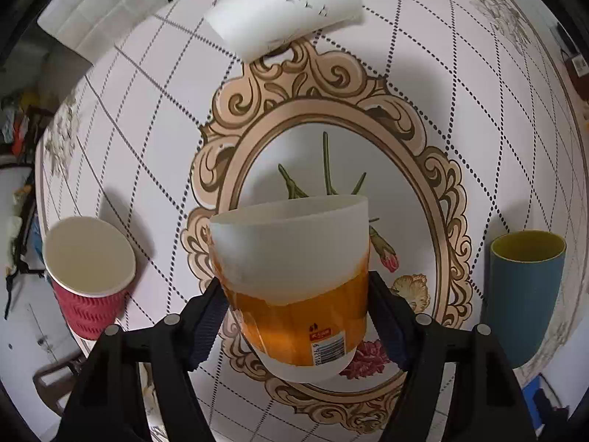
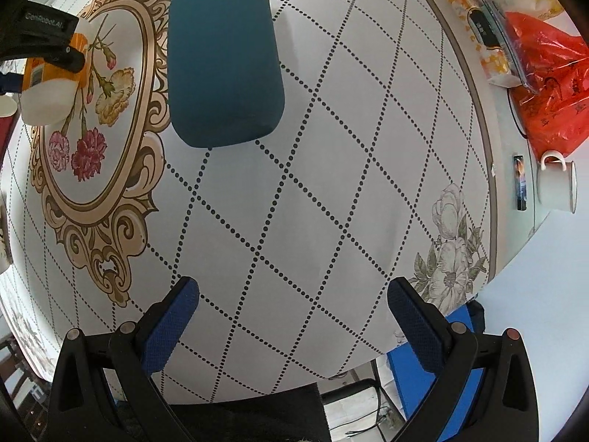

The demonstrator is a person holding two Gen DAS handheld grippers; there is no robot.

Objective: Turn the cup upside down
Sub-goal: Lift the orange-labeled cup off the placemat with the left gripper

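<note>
While the left gripper (image 1: pixel 294 316) clamps the cup (image 1: pixel 294 276) mid-wall above the table (image 1: pixel 147 118) centre, it looks light, smooth, squeezable; the right gripper (image 2: pixel 292 316) hangs open, empty.

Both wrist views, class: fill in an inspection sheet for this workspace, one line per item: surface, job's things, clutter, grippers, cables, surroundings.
Surface: round table with a dotted diamond cloth and a printed floral oval frame.
Job's things: orange-and-white cup, clamped, mouth facing away from the camera; not yet upside down.
Clutter: red paper cup, blue cup, white cup lying on its side; beside the table, a white mug and a red plastic bag.
Grippers: left gripper shut on the cup; right gripper open, holding nothing.
Cables: one thin dark cable near the bag.
Surroundings: cluttered room edges, unclear.
</note>
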